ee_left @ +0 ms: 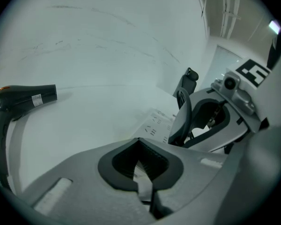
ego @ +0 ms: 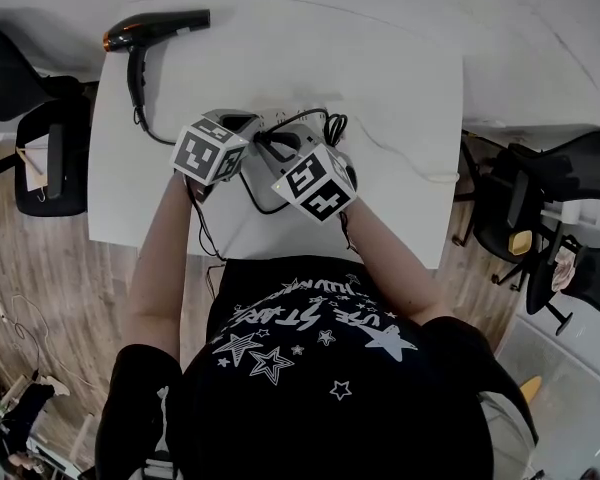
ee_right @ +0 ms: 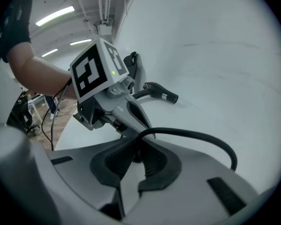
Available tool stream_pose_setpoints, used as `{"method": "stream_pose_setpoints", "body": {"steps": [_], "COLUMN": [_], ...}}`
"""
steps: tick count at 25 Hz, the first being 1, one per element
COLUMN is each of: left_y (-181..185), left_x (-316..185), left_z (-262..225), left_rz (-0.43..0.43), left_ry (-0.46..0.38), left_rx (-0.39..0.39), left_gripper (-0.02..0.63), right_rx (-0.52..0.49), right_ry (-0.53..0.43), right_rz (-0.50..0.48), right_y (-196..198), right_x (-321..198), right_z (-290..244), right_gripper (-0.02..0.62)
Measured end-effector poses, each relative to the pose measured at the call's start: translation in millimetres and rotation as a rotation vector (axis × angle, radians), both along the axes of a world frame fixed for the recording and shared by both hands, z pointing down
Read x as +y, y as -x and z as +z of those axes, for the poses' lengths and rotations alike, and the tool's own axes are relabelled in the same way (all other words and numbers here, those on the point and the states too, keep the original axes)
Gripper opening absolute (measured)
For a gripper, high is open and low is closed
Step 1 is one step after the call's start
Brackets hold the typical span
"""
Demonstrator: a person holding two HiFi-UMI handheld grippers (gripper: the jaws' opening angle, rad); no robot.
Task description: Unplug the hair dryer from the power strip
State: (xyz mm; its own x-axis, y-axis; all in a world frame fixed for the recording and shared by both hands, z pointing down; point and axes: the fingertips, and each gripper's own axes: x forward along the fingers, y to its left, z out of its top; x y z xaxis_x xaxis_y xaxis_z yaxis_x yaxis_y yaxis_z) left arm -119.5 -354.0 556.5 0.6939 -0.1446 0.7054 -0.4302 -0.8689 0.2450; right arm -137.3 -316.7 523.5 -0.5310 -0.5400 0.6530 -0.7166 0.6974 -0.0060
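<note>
Person: seen from above in a dark star-printed shirt, with both forearms (ego: 165, 258) reaching forward over the near edge of a white table (ego: 380, 68).
Right gripper (ee_right: 135, 146): over the middle of the table and angled downward. Its dark pads are clamped narrowly on the end of a black cord (ee_right: 196, 136). The cord rises out from the tips and arcs away to the right. The pads hide whether the plug body sits between them.
Left gripper (ee_left: 140, 144): just beside the right one, tips nearly meeting it, also angled downward. Its jaw tips are together with nothing between them, at the near edge of the power strip (ee_left: 155, 124). Contact with the strip cannot be told.
Power strip: white and flat on the tabletop at mid-table, with slotted sockets facing up, directly beyond the left jaws.
Cord run: from the grippers it leads left and farther away, up to the base of the dryer's handle.
Hair dryer (ego: 155, 28): black, lying on its side at the far left corner of the table, well apart from the grippers. The barrel's long axis runs across the table, nearly parallel to the far edge, with its narrow end pointing right and its rounded, orange-tinted end at the left. The handle points back toward the person.
Surroundings: black office chairs (ego: 40, 158) stand on a wood floor on both sides of the table.
</note>
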Motion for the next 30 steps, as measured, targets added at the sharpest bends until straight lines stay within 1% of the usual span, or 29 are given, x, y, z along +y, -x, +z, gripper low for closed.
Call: {"method": "stream_pose_setpoints", "body": {"steps": [3, 5, 7, 10, 13, 15, 18, 19, 21, 22, 25, 30], "left_y": [-0.9, -0.9, -1.1, -0.1, -0.5, -1.4, -1.1, -0.9, -0.6, -0.6, -1.0, -1.4], "left_x": [1.2, 1.2, 1.4, 1.0, 1.1, 1.2, 0.9, 0.7, 1.0, 1.5, 2.6, 1.9], "left_z": [-0.1, -0.6, -1.0, -1.2, -1.2, -1.1, -0.7, -0.8, -1.3, -1.2, -1.3, -0.9], "left_rz": [0.011, 0.014, 0.015, 0.017, 0.023, 0.026, 0.020, 0.018, 0.022, 0.025, 0.025, 0.013], "left_ry": [-0.009, -0.006, -0.001, -0.004, -0.007, -0.011, -0.020, -0.020, -0.021, -0.022, -0.016, -0.017], "left_rx": [-0.011, -0.008, -0.002, 0.001, 0.000, -0.004, 0.000, 0.004, 0.002, -0.004, -0.015, -0.018], "left_gripper": [0.006, 0.007, 0.006, 0.006, 0.006, 0.007, 0.007, 0.006, 0.006, 0.006, 0.006, 0.006], "right_rx": [-0.074, -0.093, -0.060, 0.015, 0.040, 0.030, -0.069, -0.073, -0.030, -0.029, -0.079, -0.095], "right_ry": [0.055, 0.074, 0.061, 0.009, -0.013, -0.018, -0.024, -0.027, -0.042, -0.044, -0.037, -0.056], "right_rz": [0.041, 0.065, 0.060, 0.013, -0.003, 0.008, 0.050, 0.044, -0.002, -0.013, 0.014, 0.039], "right_y": [-3.9, -5.9, -5.2, -1.4, -1.1, -1.7, -2.1, -3.0, -4.7, -5.6, -10.7, -15.9], "right_x": [-7.0, -10.0, -7.4, 0.2, 3.9, 3.8, 0.8, -0.3, -0.1, 1.1, 5.2, 9.9], "right_z": [2.3, 2.1, 0.6, -3.9, -4.2, -4.6, -20.7, -28.0, -37.9, -41.3, -49.8, -57.4], "right_gripper": [0.048, 0.048, 0.048, 0.048, 0.048, 0.048, 0.048, 0.048, 0.048, 0.048, 0.048, 0.049]}}
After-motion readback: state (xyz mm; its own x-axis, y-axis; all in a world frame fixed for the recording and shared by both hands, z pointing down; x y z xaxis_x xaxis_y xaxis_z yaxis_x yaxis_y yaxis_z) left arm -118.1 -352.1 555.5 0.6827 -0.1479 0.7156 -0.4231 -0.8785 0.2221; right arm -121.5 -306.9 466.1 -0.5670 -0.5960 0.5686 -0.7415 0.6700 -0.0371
